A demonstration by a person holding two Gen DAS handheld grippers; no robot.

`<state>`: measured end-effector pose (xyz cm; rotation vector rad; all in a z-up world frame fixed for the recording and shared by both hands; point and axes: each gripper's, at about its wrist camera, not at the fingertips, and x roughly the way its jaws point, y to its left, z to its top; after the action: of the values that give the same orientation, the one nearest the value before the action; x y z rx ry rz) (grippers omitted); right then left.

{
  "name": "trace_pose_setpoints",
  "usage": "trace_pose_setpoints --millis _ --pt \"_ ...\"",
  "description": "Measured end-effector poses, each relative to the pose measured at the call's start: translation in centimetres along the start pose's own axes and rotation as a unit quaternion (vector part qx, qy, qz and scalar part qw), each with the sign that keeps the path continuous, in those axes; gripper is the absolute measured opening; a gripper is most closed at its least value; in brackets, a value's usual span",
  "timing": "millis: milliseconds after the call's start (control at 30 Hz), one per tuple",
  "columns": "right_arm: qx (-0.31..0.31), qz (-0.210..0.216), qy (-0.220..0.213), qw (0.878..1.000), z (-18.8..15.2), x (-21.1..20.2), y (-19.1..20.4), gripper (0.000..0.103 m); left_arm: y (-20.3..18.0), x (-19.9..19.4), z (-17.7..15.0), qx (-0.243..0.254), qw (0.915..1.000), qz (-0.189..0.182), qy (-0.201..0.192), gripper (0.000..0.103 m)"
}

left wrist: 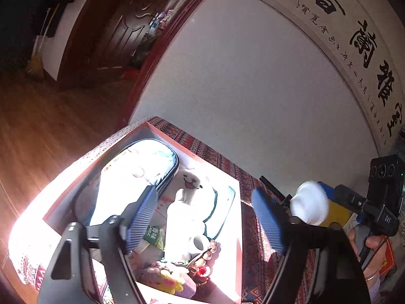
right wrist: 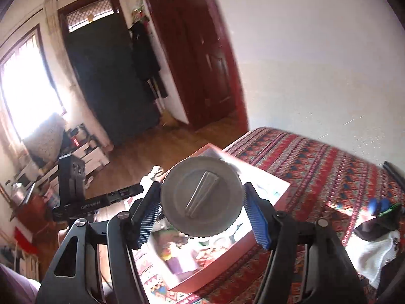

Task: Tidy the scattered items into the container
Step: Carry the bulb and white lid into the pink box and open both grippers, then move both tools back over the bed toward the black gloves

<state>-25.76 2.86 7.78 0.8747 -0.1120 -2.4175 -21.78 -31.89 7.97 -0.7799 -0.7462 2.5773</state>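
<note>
White wall and a dark red door fill the upper frame, above a red patterned cloth [right wrist: 316, 162] covering the desk. At lower centre sits the open box [left wrist: 215, 169], already holding a pouch [left wrist: 136, 167], a white bottle [left wrist: 181, 217] and a small plush [left wrist: 191, 179]. Above it, the left hand-held gripper [left wrist: 202, 217] hangs with its blue pads spread wide, nothing between them. At the right wrist view's centre, the right hand-held gripper [right wrist: 202, 215] clamps the ridged white lid of a jar [right wrist: 202, 197] over the box's near edge.
</note>
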Motion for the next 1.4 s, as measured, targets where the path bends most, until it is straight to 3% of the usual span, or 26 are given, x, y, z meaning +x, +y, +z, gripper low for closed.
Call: trace_pose_setpoints --millis 100,200,367,700,867,1033,1200,1267,1333,1400 --pt "0.004 -0.005 -0.003 1.000 -0.7 0.0 1.2 0.086 1.2 -2.6 0.8 -0.015 0.9990 -0.016 -0.038 0.101" --pt "0.023 -0.007 -0.017 1.000 -0.8 -1.4 1.4 0.086 2.8 -4.0 1.4 -0.042 0.9969 -0.030 -0.059 0.102" --pt "0.036 -0.024 -0.041 0.998 -0.8 -4.0 1.0 0.086 3.6 -3.5 1.4 -0.062 0.9963 -0.033 -0.049 0.103" --pt "0.102 -0.045 -0.101 0.989 -4.2 -11.1 -2.9 0.091 -2.3 -2.2 0.2 -0.007 0.9979 -0.061 -0.020 0.103" --pt "0.161 -0.066 -0.156 0.972 -8.1 -15.9 -7.5 0.098 -6.4 0.4 -1.4 0.029 0.9969 -0.072 0.016 0.102" --pt "0.260 -0.083 -0.198 0.941 -12.9 -19.9 -13.8 0.098 -10.8 3.7 -3.7 0.065 0.9925 -0.084 0.060 0.102" --pt "0.322 -0.127 -0.206 0.915 -16.3 -22.5 -20.1 0.098 -14.8 7.1 -6.3 0.092 0.9861 -0.094 0.102 0.102" --pt "0.328 -0.153 -0.192 0.912 -16.5 -22.4 -23.1 0.093 -16.2 8.3 -7.3 0.101 0.9835 -0.095 0.116 0.102" --pt "0.327 -0.187 -0.157 0.913 -15.8 -21.3 -26.7 0.067 -17.2 9.2 -8.0 0.110 0.9814 -0.092 0.127 0.102" --pt "0.329 -0.224 -0.110 0.911 -15.1 -19.5 -31.1 0.059 -17.9 9.9 -8.7 0.121 0.9787 -0.092 0.138 0.102"
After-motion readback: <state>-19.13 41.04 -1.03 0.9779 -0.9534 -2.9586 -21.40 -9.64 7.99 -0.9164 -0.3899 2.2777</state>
